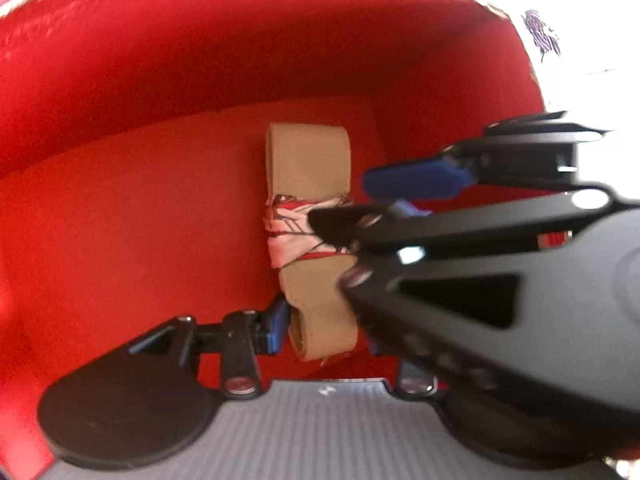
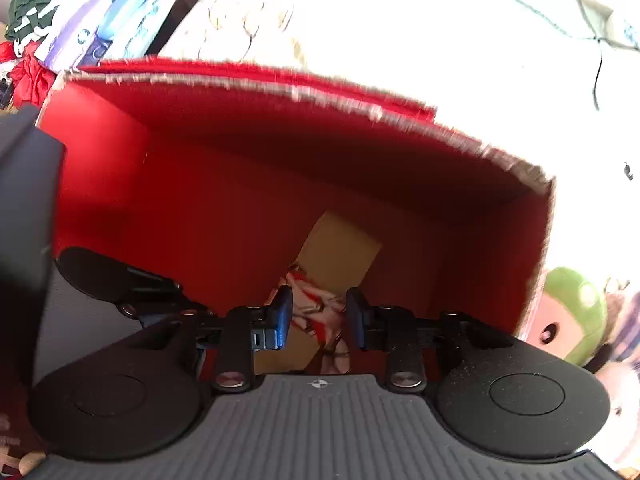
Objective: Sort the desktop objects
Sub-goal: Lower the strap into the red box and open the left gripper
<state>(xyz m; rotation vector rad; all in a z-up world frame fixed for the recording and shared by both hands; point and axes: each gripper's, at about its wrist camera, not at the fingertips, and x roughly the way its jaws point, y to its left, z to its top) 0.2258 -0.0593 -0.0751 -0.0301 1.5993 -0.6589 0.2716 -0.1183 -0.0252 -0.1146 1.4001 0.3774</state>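
A tan band [image 1: 308, 156] with a red-and-white cloth [image 1: 288, 236] tied round its middle lies inside a red box [image 1: 120, 200]. My left gripper [image 1: 324, 336] has the band's near end between its fingers. The left blue pad [image 1: 278, 326] presses against that end, and the other finger is hidden behind my right gripper. My right gripper [image 2: 318, 318] reaches in from the right and hovers over the cloth [image 2: 316, 312], its fingers [image 1: 416, 180] a little apart with nothing clamped. The band [image 2: 340, 248] runs away past them on the box floor.
The box walls [image 2: 280, 128] stand high on all sides, with a frayed rim. Outside the box are a green-capped plush toy [image 2: 576, 312] to the right, folded clothes [image 2: 80, 20] at the far left, and a thin cord [image 2: 596, 36] on the bright surface behind.
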